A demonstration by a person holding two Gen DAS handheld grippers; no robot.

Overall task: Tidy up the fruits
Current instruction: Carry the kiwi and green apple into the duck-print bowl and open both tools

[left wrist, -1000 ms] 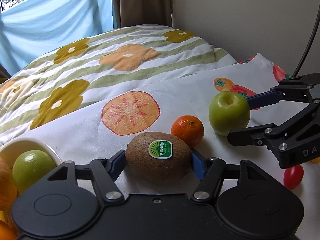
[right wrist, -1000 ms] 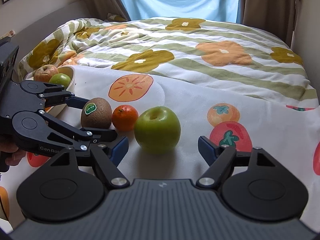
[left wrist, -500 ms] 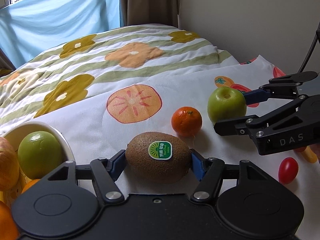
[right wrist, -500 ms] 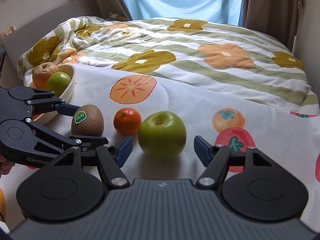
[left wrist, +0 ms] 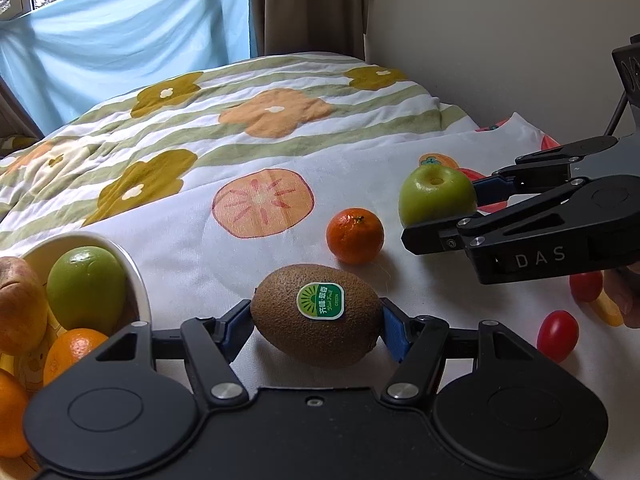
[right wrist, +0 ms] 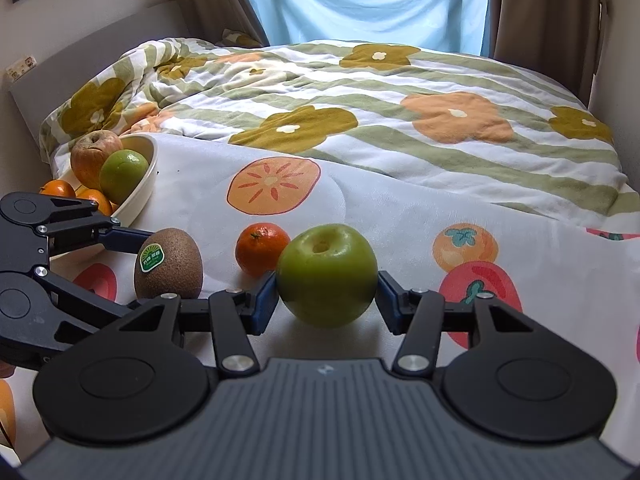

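Left gripper (left wrist: pixel 316 316) clamped on the brown fuzzy kiwi with the green sticker (left wrist: pixel 316 314) — blue pads pressed against both ends, long axis across the jaws, so no roll-out. Looks lifted slightly off the white fruit-print cloth (left wrist: pixel 240 264); cannot confirm clearance.

Right gripper (right wrist: pixel 326 292) around the big green apple (right wrist: pixel 326 274), blue pads touching or almost touching both flanks at the widest part. Apple still resting on the cloth, stem dimple up. Probably closed on it; grip not proven until lifted.

Cream ceramic bowl (left wrist: pixel 134 276) at far left, just beside the left gripper, tilted on the soft bedding. Already holding a green apple (left wrist: pixel 86 286), a reddish-brown apple (left wrist: pixel 20 308) and oranges (left wrist: pixel 70 350) — hence the likely drop target for both held fruits.

Small orange mandarin (left wrist: pixel 355 235) loose on the cloth between kiwi and big apple, close to the apple, untouched. Red cherry tomatoes (left wrist: pixel 558 334) loose at right, near the right gripper body.

Judgement: mid-task, two picks in hand, mandarin and tomatoes left. Risks: bowl near full and tilted, so possible spill on drop; soft surface, so round fruit may roll.
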